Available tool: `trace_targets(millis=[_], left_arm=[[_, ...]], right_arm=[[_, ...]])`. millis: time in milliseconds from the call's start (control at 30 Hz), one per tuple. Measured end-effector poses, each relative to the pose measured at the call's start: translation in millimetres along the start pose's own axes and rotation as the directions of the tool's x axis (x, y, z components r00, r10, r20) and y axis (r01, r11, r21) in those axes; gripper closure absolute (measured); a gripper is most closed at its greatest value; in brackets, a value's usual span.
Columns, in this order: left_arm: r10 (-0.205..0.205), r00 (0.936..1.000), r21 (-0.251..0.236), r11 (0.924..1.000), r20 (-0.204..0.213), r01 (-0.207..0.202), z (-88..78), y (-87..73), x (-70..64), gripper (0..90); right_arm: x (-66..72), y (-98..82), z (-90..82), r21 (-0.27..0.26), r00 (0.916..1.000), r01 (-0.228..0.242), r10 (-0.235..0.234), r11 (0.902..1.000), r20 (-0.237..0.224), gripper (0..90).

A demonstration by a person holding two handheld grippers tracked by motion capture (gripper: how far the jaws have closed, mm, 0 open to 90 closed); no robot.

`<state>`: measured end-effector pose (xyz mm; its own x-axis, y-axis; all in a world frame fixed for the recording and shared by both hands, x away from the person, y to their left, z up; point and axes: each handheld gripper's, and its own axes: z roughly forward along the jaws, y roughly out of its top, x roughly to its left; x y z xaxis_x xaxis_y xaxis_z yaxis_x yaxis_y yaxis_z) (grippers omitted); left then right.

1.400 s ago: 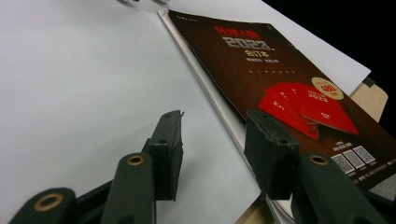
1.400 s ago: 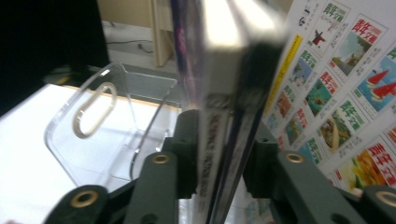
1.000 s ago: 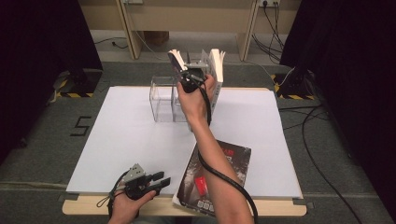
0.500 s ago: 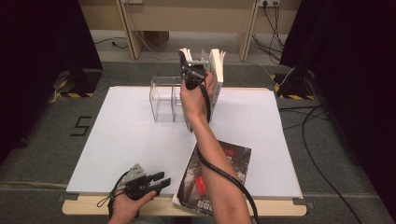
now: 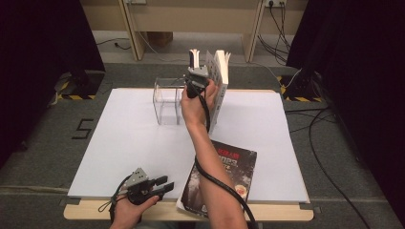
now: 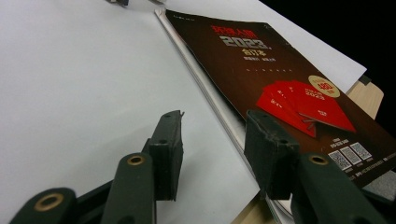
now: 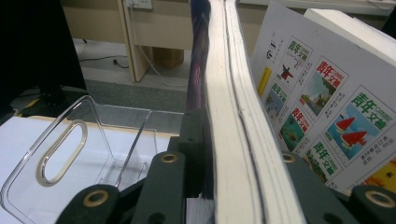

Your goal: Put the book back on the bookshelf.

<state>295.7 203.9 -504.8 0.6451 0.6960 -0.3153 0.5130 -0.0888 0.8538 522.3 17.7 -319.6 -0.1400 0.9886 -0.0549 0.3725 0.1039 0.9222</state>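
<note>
My right gripper [image 5: 197, 72] is raised over the back of the table, its jaws closed on a thick book [image 5: 193, 56] held upright by its lower edge. In the right gripper view the book's page edges [image 7: 229, 116] run up between the two pads; the jaws have just been opening slightly with the book still between them. A white-covered book [image 5: 218, 81] stands just right of it, its picture cover [image 7: 322, 107] close by. My left gripper [image 5: 165, 185] rests at the table's front edge, open and holding nothing, beside a dark book [image 5: 224, 176] lying flat.
A clear plastic rack [image 5: 167, 102] with upright dividers stands on the white sheet [image 5: 129, 133] left of the held book; one divider with a slot [image 7: 70, 149] is near my right jaws. The dark book's cover [image 6: 280, 79] lies just right of my left gripper [image 6: 215, 140].
The held book has swung from a leftward tilt to upright and shifted slightly right, closer to the white-covered book. The left gripper has stayed in place.
</note>
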Motion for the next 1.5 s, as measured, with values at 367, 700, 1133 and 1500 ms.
trace_targets(millis=[367, 700, 1133, 1500], left_arm=[[-0.002, 1.0000, 0.008, 1.0000, 0.004, 0.002, 3.0, -1.2, -2.5, 55.9], [0.002, 1.0000, 0.010, 0.9999, 0.009, -0.002, 5.2, -0.3, -4.5, 55.4], [0.014, 0.9996, 0.020, 0.9997, 0.026, -0.014, 10.9, 1.8, -8.0, 54.2], [0.020, 0.9990, 0.027, 0.9994, 0.040, -0.021, 16.6, 4.1, -8.9, 53.9]], right_arm=[[-11.4, -3.8, -0.5, 0.059, 0.9978, 0.001, 0.003, 0.9983, -0.066, 61.2], [-19.2, -9.0, -13.8, 0.084, 0.9914, -0.028, 0.038, 0.9961, -0.125, 57.1], [-30.3, -20.2, -37.3, 0.117, 0.9791, -0.055, 0.077, 0.9916, -0.188, 55.3], [-35.7, -29.1, -47.2, 0.118, 0.9734, -0.062, 0.086, 0.9911, -0.212, 55.0]])
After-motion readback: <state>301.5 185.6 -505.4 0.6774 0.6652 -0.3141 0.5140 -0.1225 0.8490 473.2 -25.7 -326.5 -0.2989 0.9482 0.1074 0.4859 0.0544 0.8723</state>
